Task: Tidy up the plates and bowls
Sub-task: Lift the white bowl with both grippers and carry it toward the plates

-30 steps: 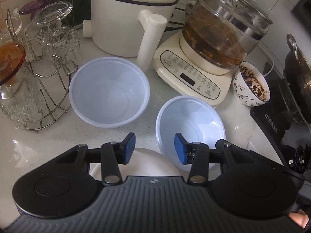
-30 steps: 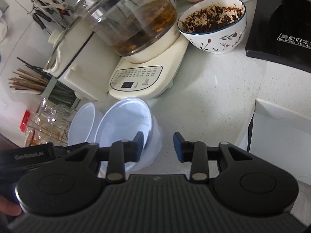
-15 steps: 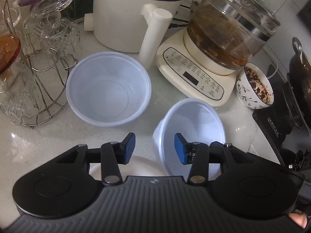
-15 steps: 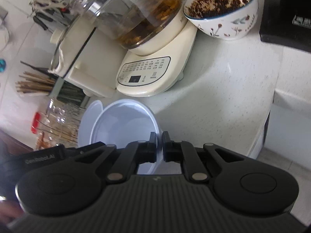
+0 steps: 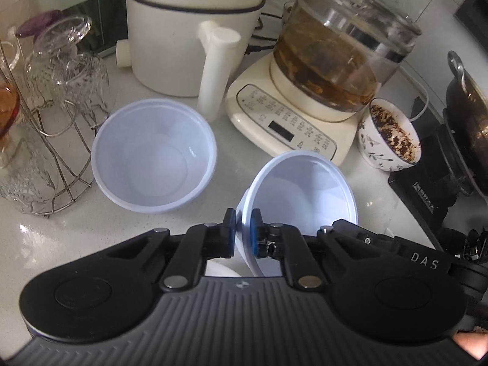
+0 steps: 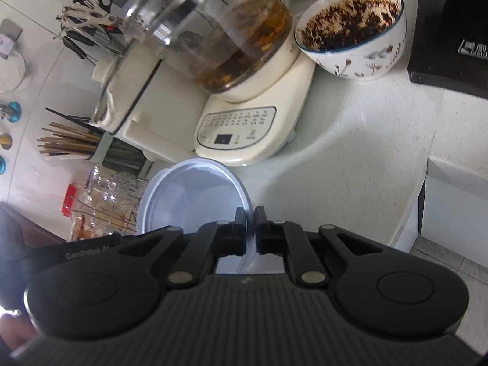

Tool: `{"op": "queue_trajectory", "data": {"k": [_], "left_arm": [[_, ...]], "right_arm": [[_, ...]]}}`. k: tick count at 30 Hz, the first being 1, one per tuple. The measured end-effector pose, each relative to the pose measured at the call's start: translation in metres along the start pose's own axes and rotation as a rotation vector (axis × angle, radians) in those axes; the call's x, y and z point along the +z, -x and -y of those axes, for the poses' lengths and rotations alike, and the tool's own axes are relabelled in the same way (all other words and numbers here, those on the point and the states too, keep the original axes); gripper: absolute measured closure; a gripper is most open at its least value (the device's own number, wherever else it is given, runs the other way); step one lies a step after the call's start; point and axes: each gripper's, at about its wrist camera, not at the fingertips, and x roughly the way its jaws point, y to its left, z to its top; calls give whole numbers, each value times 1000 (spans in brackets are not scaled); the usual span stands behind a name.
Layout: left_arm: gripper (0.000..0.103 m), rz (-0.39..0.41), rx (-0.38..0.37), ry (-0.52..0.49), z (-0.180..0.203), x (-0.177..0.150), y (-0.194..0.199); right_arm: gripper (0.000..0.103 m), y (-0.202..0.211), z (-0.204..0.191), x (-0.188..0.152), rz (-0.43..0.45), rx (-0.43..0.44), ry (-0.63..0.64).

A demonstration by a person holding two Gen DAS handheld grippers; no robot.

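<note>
The left gripper (image 5: 243, 231) is clenched on the near-left rim of a translucent white plastic bowl (image 5: 308, 195), one blue-padded finger outside the wall and the other inside, so the bowl is tipped with its mouth facing up and to the right rather than level. The right gripper (image 6: 250, 228) pinches the same bowl (image 6: 195, 201) on the opposite side of its rim, its black fingers nearly together with only the thin wall between them; from that view the bowl's opening faces the camera and leans leftward. The bowl sits directly ahead of both sets of fingers, over the pale speckled countertop (image 6: 350, 158), and part of the right gripper's body shows past the bowl's right edge in the left view. A second plastic bowl (image 5: 154, 158) of the same kind stands upright on the counter to the left, apart from the held one, just beside a wire rack of upturned glasses (image 5: 52, 113). Behind the held bowl stands a cream electric kettle base with a glass pot of brown liquid (image 5: 335, 61), and to its right a floral ceramic bowl (image 5: 387, 137) holding dark residue. A white appliance with a cylindrical handle (image 5: 189, 33) rises at the back.
</note>
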Motion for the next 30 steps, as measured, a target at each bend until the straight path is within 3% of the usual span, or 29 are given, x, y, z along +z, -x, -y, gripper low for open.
{"op": "queue_trajectory", "data": {"k": [16, 30], "left_arm": [[92, 114, -32, 30, 2, -16, 74], [91, 192, 10, 138, -38, -80, 144]], "right_arm": [[95, 49, -41, 0, 65, 39, 106], [94, 71, -86, -40, 14, 116, 230]]}}
